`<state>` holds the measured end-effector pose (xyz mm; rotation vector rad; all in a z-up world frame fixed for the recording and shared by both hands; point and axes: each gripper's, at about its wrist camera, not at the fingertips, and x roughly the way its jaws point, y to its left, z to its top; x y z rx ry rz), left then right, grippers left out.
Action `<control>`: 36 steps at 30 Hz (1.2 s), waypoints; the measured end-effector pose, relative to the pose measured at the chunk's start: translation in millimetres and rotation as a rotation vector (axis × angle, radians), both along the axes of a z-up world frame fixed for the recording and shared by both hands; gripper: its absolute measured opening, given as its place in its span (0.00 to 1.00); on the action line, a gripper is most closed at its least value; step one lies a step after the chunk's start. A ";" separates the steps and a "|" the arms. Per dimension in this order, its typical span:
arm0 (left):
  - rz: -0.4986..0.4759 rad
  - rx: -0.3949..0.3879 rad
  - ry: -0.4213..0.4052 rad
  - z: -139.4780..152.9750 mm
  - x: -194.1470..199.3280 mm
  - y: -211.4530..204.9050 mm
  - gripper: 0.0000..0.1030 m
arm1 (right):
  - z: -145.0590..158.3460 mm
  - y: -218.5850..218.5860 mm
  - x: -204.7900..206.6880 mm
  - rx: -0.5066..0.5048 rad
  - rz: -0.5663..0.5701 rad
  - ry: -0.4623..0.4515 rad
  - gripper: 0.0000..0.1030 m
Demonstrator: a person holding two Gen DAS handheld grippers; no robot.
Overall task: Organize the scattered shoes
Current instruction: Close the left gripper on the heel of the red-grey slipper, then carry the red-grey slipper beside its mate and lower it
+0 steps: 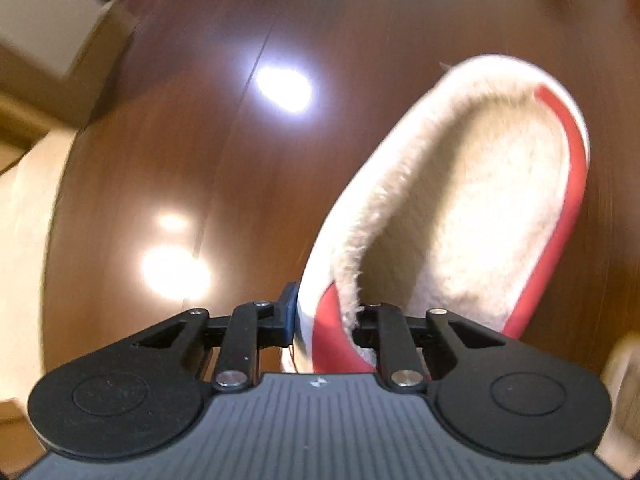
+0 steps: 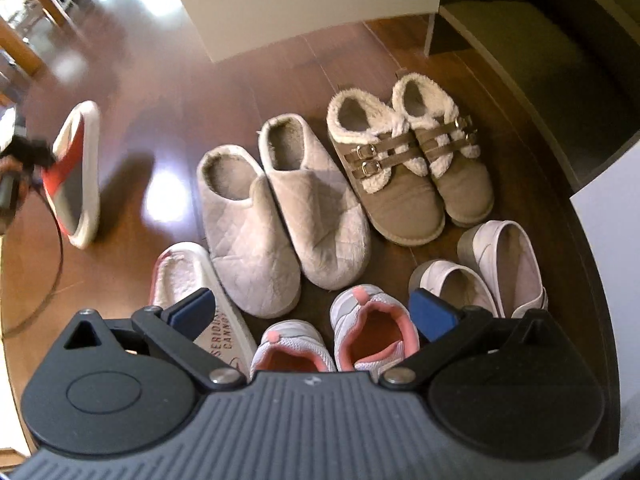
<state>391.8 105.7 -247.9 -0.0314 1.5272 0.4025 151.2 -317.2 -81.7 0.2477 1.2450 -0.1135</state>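
Hanging off the floor, the red slipper stands tilted on end in the left gripper's clenched jaws. Right gripper gapes wide above paired shoes

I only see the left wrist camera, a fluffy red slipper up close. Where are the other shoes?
Observer: Behind it, grouped on the wood floor in pairs: grey quilted slippers, brown buckled shoes, white slip-ons, pink-lined sneakers.
Operator: Does my slipper have a twin?
Observer: Likely; a single white-edged slipper lies beside the grey pair, under the right tool.
Operator: Is that tool holding anything?
Observer: No, it's open. The left tool pinches the red slipper, lifted off the floor.
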 end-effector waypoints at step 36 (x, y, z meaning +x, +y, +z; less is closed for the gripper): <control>0.067 -0.323 0.255 -43.8 -215.3 -62.4 0.15 | 32.1 22.4 -64.4 0.012 0.190 -0.057 0.99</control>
